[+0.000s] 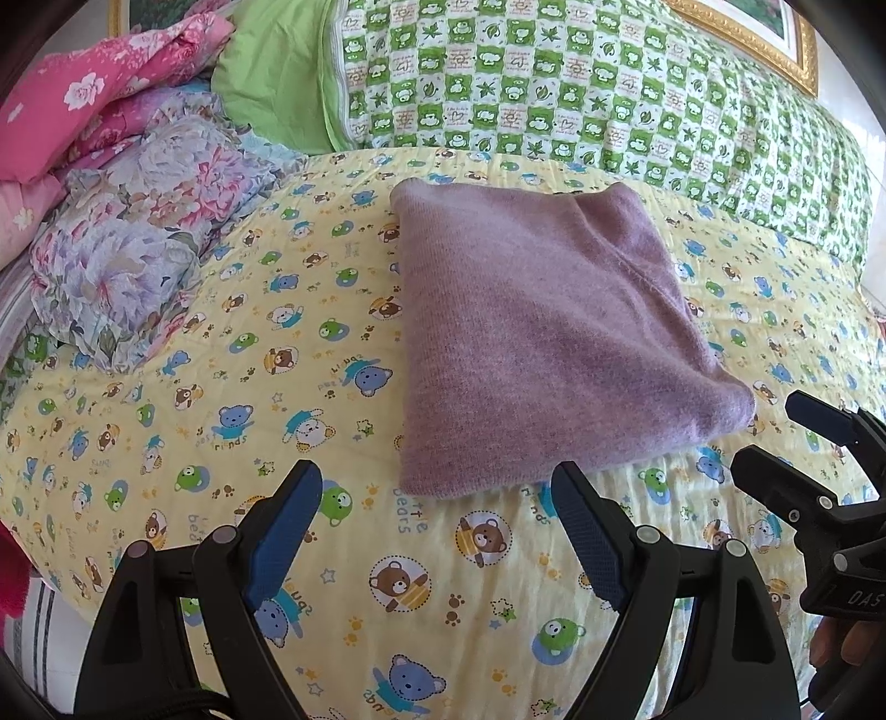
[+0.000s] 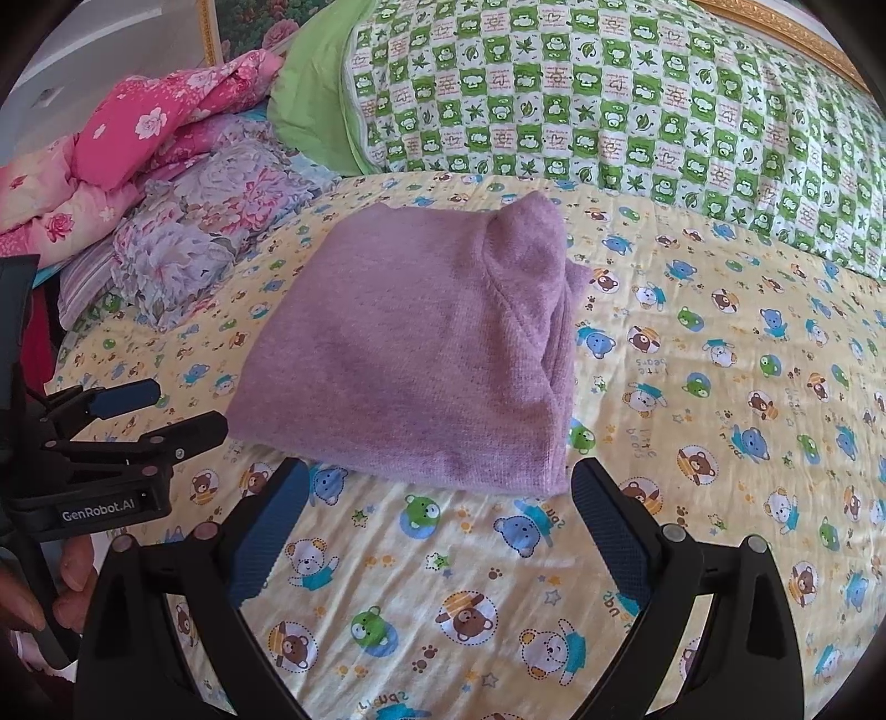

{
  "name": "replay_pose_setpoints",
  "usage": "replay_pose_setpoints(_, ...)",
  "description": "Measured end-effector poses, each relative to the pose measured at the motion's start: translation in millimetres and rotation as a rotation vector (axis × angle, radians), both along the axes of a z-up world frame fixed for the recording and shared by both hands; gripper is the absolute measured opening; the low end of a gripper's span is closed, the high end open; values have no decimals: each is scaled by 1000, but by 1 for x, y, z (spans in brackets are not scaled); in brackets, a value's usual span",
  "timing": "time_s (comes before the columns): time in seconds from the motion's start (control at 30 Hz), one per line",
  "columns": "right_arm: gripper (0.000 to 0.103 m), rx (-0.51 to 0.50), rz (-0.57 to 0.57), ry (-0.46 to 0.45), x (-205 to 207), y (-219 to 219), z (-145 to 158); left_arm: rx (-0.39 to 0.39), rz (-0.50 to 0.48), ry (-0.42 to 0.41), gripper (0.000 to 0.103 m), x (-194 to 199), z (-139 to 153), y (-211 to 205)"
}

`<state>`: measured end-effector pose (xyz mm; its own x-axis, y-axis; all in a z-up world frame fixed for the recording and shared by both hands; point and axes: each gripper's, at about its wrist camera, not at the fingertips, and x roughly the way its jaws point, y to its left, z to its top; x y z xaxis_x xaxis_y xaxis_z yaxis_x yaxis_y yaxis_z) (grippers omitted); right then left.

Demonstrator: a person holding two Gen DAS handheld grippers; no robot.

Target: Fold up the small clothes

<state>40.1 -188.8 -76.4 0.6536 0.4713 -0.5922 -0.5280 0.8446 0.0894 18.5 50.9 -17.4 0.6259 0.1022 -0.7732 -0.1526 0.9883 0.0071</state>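
Note:
A purple knit garment [image 1: 542, 332] lies folded into a compact rectangle on the yellow bear-print sheet [image 1: 221, 387]; it also shows in the right wrist view [image 2: 421, 354]. My left gripper [image 1: 437, 487] is open and empty, just short of the garment's near edge. My right gripper [image 2: 440, 482] is open and empty, its fingertips at the garment's near edge. The right gripper also shows at the right of the left wrist view [image 1: 775, 437], and the left gripper at the left of the right wrist view [image 2: 183, 410], both with jaws apart.
A green checked pillow [image 1: 609, 83] lies behind the garment. Floral folded bedding [image 1: 138, 232] and a pink floral quilt [image 1: 99, 94] are piled at the far left. A gold picture frame [image 1: 775, 50] hangs behind the pillow.

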Motion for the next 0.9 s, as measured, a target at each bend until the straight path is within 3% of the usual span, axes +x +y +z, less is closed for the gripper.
replay_pose_setpoints(0.9,96,-1,-2,-2,0,-2,1,-6,-2,5,86,-5,1,-2)
